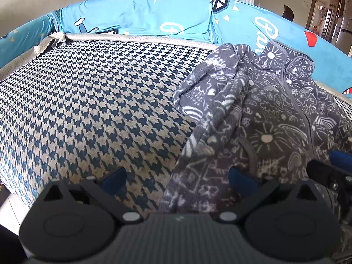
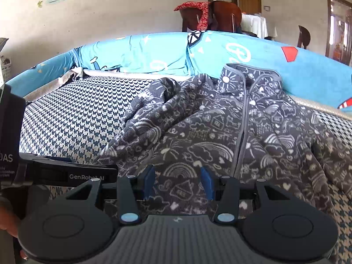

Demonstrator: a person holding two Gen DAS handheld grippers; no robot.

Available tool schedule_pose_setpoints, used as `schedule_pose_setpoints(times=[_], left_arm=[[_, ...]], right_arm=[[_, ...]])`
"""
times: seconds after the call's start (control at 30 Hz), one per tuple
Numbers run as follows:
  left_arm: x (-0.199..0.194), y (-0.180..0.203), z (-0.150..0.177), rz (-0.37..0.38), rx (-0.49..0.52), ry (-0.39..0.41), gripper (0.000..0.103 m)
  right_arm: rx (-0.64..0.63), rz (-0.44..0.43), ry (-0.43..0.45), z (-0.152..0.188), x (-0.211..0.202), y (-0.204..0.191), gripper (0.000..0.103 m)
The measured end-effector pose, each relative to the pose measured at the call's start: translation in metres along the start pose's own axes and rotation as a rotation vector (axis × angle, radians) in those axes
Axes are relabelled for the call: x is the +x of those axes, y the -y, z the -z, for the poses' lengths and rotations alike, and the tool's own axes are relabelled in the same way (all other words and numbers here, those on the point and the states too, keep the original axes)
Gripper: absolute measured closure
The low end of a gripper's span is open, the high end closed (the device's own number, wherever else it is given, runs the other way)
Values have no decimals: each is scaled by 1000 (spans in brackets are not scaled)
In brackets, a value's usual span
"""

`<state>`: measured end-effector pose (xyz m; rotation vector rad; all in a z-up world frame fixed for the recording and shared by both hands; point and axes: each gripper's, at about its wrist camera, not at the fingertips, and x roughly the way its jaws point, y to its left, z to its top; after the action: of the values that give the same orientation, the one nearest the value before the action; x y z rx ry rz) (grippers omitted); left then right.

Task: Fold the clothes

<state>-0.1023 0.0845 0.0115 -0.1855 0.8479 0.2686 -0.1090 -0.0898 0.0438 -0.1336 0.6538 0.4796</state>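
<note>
Two grippers are angling downward over a sofa seat, each seen from its own wrist camera. In the left wrist view, the houndstooth seat cover [image 1: 88, 110] is filling the left and centre of the frame, and the left gripper [image 1: 177, 179] is sitting at the bottom edge with its blue fingertips [image 1: 113, 179] spread wide and nothing caught between them; the left tip is hovering over the houndstooth cloth, the right one over the hem of the grey patterned fleece jacket [image 1: 264, 114]. That jacket is lying in the right half of the frame, zipped up, its collar resting against the blue printed backrest cover [image 1: 143, 15], one sleeve bunched toward the centre. At the far right edge the black body of the other gripper is poking in. In the right wrist view, the left gripper [image 2: 66, 173] is reaching in from the left edge, low and nearly level across the frame. To its right, the right gripper [image 2: 178, 182] is hanging over the jacket's [image 2: 209, 136] lower front, its fingertips [image 2: 206, 182] standing moderately apart, with no fabric visibly pinched. Farther right, the jacket is spreading toward the frame's edge over the seat cover [image 2: 77, 114].
</note>
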Motion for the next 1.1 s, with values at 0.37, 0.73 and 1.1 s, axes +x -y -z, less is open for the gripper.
schedule_pose_setpoints(times=[0.37, 0.73, 1.1], left_arm=[[19, -18, -34, -64, 22, -24, 0], [43, -56, -76, -171, -34, -41, 0], [66, -90, -89, -266, -115, -72, 0]], right_arm=[[-74, -34, 58, -49, 29, -25, 57], [-142, -76, 106, -80, 69, -57, 57], [-301, -128, 147, -90, 114, -87, 56]])
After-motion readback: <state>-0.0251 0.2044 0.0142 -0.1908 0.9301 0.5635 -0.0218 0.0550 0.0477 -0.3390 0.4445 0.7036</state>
